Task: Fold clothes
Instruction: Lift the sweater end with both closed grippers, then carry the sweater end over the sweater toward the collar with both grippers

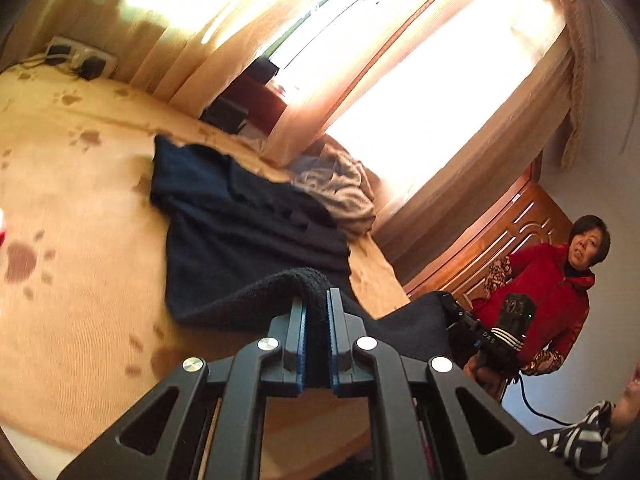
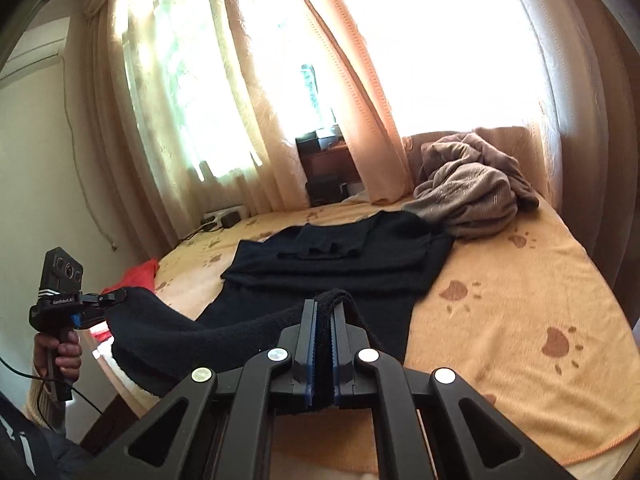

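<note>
A dark navy knit garment (image 1: 248,216) (image 2: 340,260) lies spread on the bed, its sleeves folded across the body. Its near hem is lifted off the bed. My left gripper (image 1: 317,300) is shut on one corner of that hem, with thick knit bunched between the blue pads. My right gripper (image 2: 324,310) is shut on the other corner. Each gripper shows in the other's view: the right gripper (image 1: 448,304) pinches the cloth at the right, the left gripper (image 2: 120,294) at the left. The hem sags between them.
The bed carries a yellow paw-print blanket (image 2: 520,280). A crumpled beige garment (image 2: 472,196) lies at its far end and a red cloth (image 2: 136,274) near the left edge. Curtains and bright windows stand behind. A person in a red jacket (image 1: 556,292) stands by a wooden door.
</note>
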A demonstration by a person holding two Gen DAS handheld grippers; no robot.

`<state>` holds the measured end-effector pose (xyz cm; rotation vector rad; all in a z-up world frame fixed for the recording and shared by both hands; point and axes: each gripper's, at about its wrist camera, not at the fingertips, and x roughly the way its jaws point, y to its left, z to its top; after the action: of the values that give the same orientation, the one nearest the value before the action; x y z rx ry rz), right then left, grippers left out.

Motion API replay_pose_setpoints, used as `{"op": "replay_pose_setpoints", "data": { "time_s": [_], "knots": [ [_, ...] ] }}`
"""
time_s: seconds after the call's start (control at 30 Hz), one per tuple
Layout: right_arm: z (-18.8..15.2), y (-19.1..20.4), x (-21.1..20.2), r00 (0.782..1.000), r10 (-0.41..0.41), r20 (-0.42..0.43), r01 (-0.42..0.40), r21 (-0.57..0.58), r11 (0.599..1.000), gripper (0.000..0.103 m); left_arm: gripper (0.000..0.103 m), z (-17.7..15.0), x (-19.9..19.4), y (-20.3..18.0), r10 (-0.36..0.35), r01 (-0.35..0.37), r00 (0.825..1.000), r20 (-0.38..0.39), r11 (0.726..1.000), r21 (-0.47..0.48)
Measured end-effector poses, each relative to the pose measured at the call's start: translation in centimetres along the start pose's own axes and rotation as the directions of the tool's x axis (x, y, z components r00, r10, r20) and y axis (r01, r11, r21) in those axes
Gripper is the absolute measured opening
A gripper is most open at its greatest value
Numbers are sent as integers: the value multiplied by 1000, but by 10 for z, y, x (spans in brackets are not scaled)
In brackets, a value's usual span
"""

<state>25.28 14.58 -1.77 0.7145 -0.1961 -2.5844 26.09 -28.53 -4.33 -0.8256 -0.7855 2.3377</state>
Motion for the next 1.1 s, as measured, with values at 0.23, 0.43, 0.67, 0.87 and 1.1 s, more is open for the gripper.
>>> {"op": "replay_pose_setpoints", "data": {
  "time_s": [0.23,0.43,0.67,0.87,1.1],
  "knots": [
    [55,-25,54,999,-37,19,36,19,999,6,10,67,48,11,11,-11,1000,6,999,-30],
    [103,-54,121,996,-83,8,83,36,996,6,10,129,110,41,36,-34,999,12,994,-104],
    [133,-105,226,985,-152,-87,160,84,984,6,10,176,193,108,111,-118,993,-46,968,-223],
    [128,-128,284,969,-175,-175,195,105,975,6,10,186,230,151,158,-175,984,-83,942,-287],
    [123,-145,317,948,-182,-260,230,166,959,7,16,187,254,183,151,-186,981,-122,909,-373]
  ]
}}
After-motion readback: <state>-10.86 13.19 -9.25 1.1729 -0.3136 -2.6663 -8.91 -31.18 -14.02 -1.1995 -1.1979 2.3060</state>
